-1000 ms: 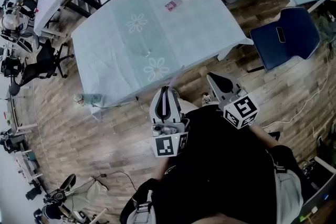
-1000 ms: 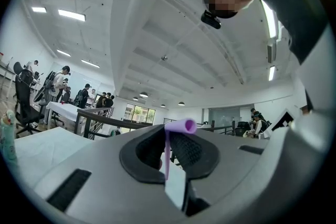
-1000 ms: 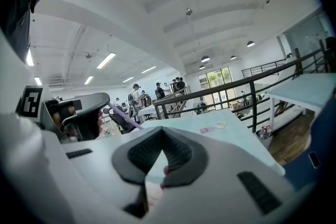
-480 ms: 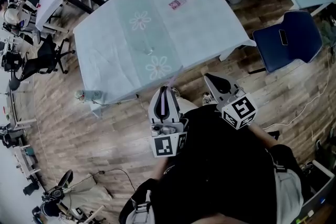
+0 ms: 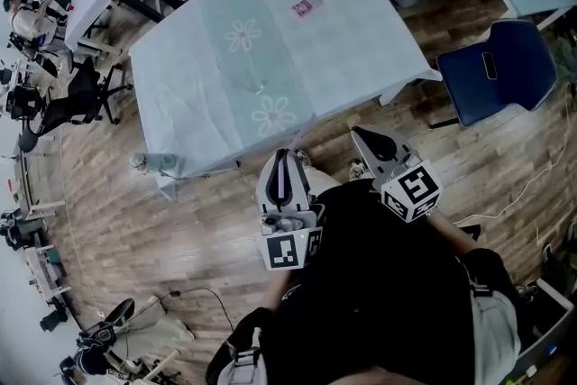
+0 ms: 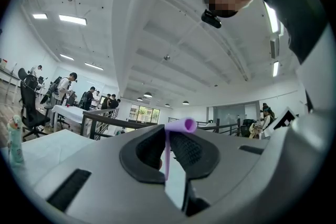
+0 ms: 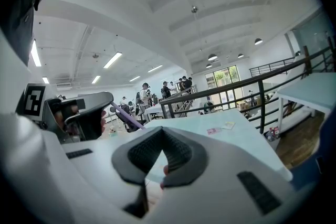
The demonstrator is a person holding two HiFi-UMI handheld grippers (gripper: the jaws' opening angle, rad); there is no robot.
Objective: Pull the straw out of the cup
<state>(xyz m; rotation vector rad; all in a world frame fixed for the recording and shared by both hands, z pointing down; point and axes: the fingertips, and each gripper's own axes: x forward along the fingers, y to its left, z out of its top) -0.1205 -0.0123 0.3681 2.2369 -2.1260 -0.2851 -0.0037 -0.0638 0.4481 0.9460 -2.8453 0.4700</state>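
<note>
Barely any change over the last second. Both grippers sit where they were, low centre of the head view, close to the person's body. Only the camera drifts a bit, so the table (image 5: 189, 95) slides slightly right in frame.

The left gripper (image 5: 285, 156) is nearly closed, its pads pinching the purple straw (image 6: 167, 157). The straw runs up between the pads, and its open end pokes out above the tips. In the right gripper view we see the same straw slanting out of the left gripper at centre left.

The right gripper (image 5: 362, 136) has its jaw tips together with nothing between them. It sits just right of the left gripper, apart from it.

The straw is clear of the table and touches nothing but the pads. We find no cup near either gripper. A small clear thing (image 5: 257, 88) sits mid-table, too small to call.

Our judgement is that the pull is done, with the straw out and held off the table. With nothing moving, this reads as an end hold.
</note>
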